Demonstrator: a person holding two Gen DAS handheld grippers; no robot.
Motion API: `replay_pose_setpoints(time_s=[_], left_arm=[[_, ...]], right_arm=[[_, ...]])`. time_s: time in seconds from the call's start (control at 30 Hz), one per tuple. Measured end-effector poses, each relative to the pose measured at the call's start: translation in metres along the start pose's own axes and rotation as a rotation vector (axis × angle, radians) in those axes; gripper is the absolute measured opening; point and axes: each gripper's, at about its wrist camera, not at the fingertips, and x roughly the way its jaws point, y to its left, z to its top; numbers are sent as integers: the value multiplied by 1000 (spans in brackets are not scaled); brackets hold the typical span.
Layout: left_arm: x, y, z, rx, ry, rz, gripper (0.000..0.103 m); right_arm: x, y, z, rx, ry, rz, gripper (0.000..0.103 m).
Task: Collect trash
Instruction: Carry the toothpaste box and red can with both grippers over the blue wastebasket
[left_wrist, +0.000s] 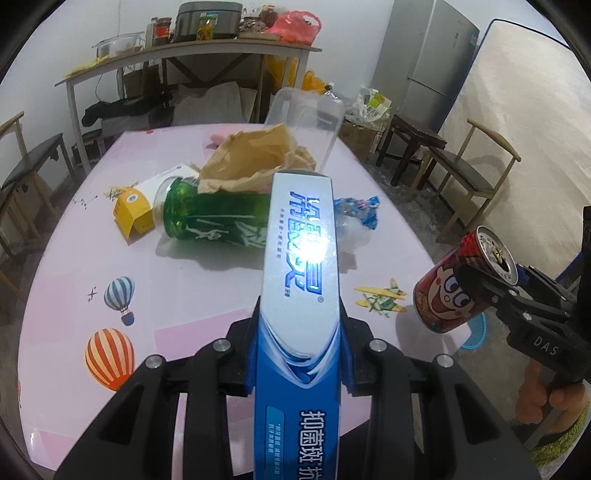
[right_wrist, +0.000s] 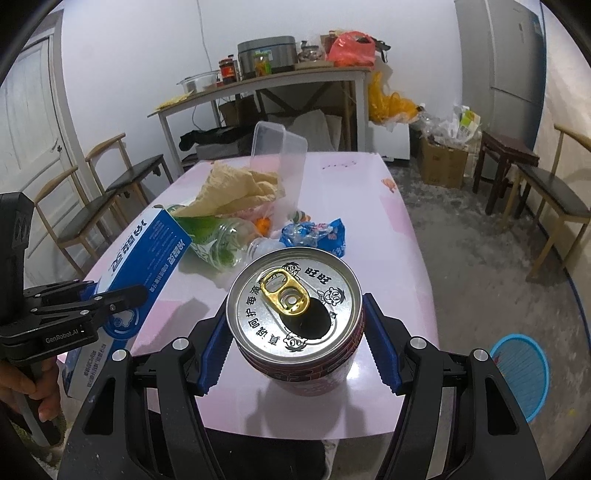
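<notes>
My left gripper (left_wrist: 298, 345) is shut on a long blue and white toothpaste box (left_wrist: 300, 266), held above the pink table (left_wrist: 207, 295). The same box (right_wrist: 144, 266) shows at the left of the right wrist view, clamped in the left gripper (right_wrist: 122, 299). My right gripper (right_wrist: 295, 339) is shut on a red drink can (right_wrist: 295, 314) with an opened silver top; the can (left_wrist: 458, 284) hangs past the table's right edge. On the table lie a green bottle (left_wrist: 214, 221), crumpled brown paper (left_wrist: 255, 162), a small yellow box (left_wrist: 133, 214), a blue wrapper (left_wrist: 360, 210) and a clear plastic tub (left_wrist: 306, 122).
A blue basket (right_wrist: 521, 373) stands on the floor at the right of the table. Wooden chairs (left_wrist: 469, 166) flank the table on both sides. Behind stand a cluttered side table (left_wrist: 192, 55), a fridge (left_wrist: 432, 62) and cardboard boxes (right_wrist: 443, 162).
</notes>
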Motion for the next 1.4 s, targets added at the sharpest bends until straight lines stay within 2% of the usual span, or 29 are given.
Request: replay_pose_setpoints(time_s=[0.23,0.43,0.8,1.03,1.13,1.4], left_arm=[[-6,-29,10,49,-25,-58,32],[-1,-67,24,109,-27,-153,32],[41,-169,59,222,71,-371,32],[85,-253,76,265,182,-509,32],[114,-292,77,292,266,-563,33],[204,-382,59,291,468,-585,33]], right_arm=[[-22,-21,-2,52,-45,-30,63],[-47,-56,-10,134,-80,-99,63],[-82,-149,-43,363,-111,-265,63],[-96,-210,-68,528,-117,-370,63],[-95,-237,-80,607,-119,-384,63],[-67,-302,-119,807,-71,-382,63]])
